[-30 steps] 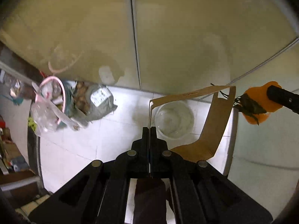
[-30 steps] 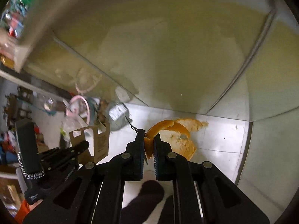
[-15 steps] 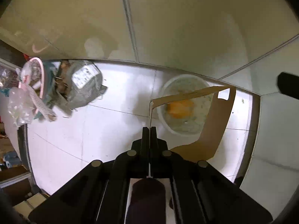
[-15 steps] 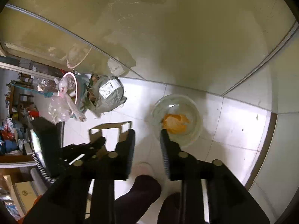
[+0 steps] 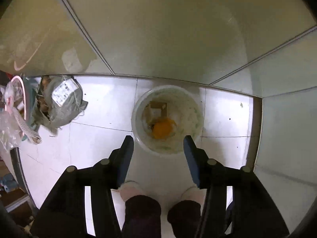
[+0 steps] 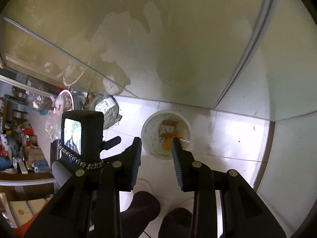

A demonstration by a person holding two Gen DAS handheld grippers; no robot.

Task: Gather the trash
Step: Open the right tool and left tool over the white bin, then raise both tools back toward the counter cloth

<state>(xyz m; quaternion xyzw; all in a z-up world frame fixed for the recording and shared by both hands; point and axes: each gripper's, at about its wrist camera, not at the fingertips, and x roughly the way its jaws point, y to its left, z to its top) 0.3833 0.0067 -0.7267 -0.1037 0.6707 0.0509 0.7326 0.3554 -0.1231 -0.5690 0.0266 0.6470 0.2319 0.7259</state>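
Note:
A white bin (image 5: 138, 123) stands on the white tiled floor by the wall. Inside it lie an orange peel (image 5: 162, 128) and a brown cardboard piece (image 5: 156, 107). My left gripper (image 5: 158, 142) is open and empty, held above the bin's near rim. The bin also shows in the right wrist view (image 6: 150, 136), with the peel (image 6: 168, 140) and the cardboard (image 6: 169, 124) in it. My right gripper (image 6: 156, 144) is open and empty above the bin. The left gripper's camera body (image 6: 82, 134) shows at its left.
A grey bag with a white label (image 5: 63, 101) and a pink-rimmed basket of clutter (image 5: 17, 101) lie on the floor at the left. Glass panels stand behind the bin. The person's legs and slippers (image 5: 130, 190) are below the grippers. Shelves of clutter (image 6: 17, 138) are at far left.
My left gripper opened and the cardboard piece fell into the bin. My right gripper, open since half a second ago, dropped the orange peel in before that and has widened.

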